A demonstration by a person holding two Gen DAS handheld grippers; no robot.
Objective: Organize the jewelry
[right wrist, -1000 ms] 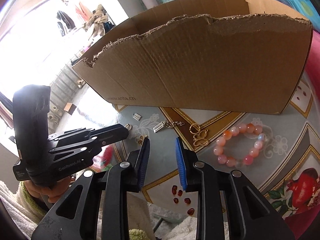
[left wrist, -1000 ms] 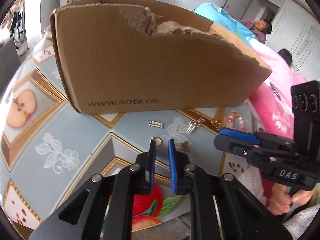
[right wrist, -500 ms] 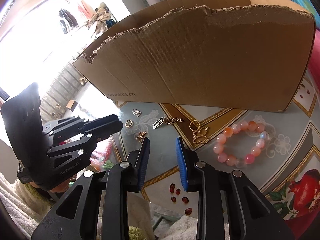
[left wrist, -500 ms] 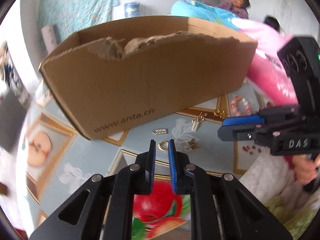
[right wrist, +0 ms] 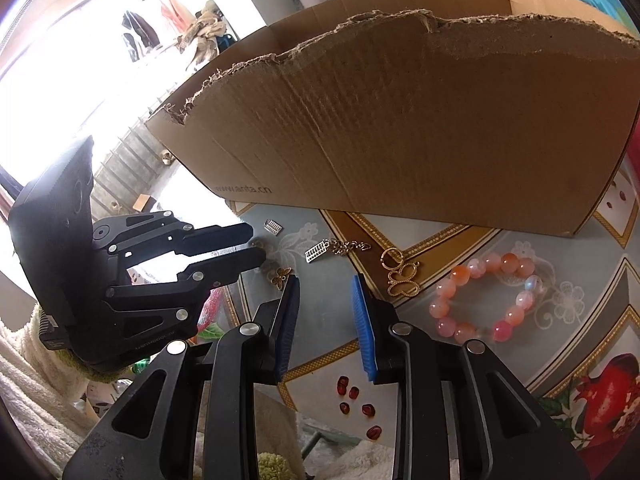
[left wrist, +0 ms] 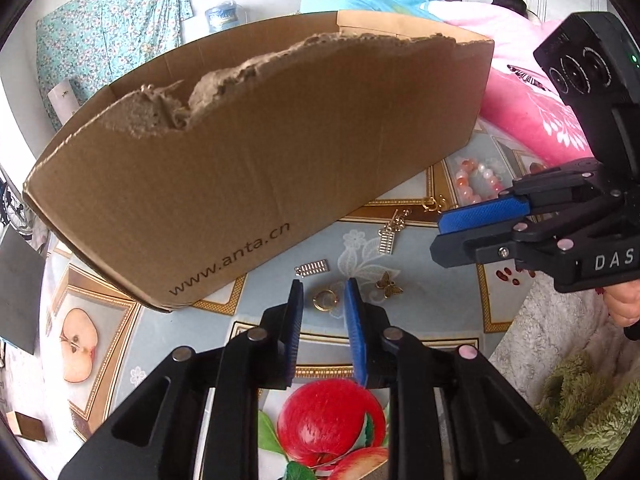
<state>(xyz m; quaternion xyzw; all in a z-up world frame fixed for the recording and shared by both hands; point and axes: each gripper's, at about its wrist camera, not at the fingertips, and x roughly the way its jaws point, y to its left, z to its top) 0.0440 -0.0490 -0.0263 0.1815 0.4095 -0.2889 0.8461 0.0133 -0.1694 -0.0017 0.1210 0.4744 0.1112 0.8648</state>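
Jewelry lies on a fruit-print tablecloth in front of a torn cardboard box (left wrist: 256,168) (right wrist: 400,120). A gold ring (left wrist: 326,300) rests on the cloth just beyond my left gripper (left wrist: 323,288) (right wrist: 256,245), whose jaws are opening with nothing pressed between them. Near it are a small butterfly charm (left wrist: 386,284) (right wrist: 281,275), a silver abacus charm (left wrist: 312,269) (right wrist: 273,226) and a second abacus charm on a chain (left wrist: 390,232) (right wrist: 318,251). A gold butterfly pendant (right wrist: 402,280) and a pink bead bracelet (right wrist: 458,271) (left wrist: 478,178) lie right of my right gripper (right wrist: 325,282) (left wrist: 438,236), which is open and holds nothing.
The box wall stands close behind the jewelry. A pink blanket (left wrist: 532,112) and people on a bed are at the back right. Fluffy cloth (left wrist: 552,344) covers the table's near right edge. A hand (left wrist: 620,304) grips the right tool.
The left gripper rolled, so the box now tilts the other way in its view, and its jaws spread a little wider. The ring now sits right ahead of its tips. The right gripper kept still.
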